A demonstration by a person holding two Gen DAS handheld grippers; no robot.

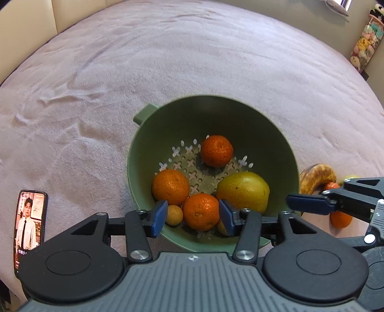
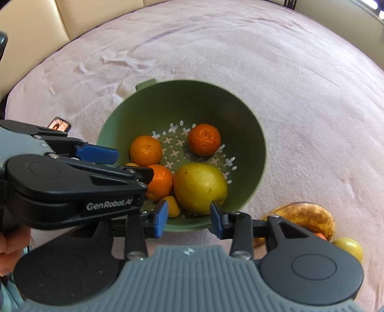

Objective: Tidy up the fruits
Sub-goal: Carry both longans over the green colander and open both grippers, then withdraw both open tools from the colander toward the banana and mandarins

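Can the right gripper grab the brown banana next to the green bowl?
Probably yes. The banana lies outside the green bowl on the cloth, just beside the right gripper, whose jaws stand open and empty. Nothing covers it; a small sideways move should do.

Probably a home bedroom: pink bedspread (image 1: 168, 60), padded headboard (image 2: 96, 14), hanging plush toys (image 1: 366, 43).

A green colander (image 1: 283, 134) with a cross-shaped hole pattern holds orange tangerines (image 1: 216, 150) and a yellow-green pear (image 1: 243, 190). The cloth (image 1: 168, 60) is pale pink. The banana (image 1: 316, 177) is brown-mottled yellow. The pads (image 1: 159, 218) are blue.
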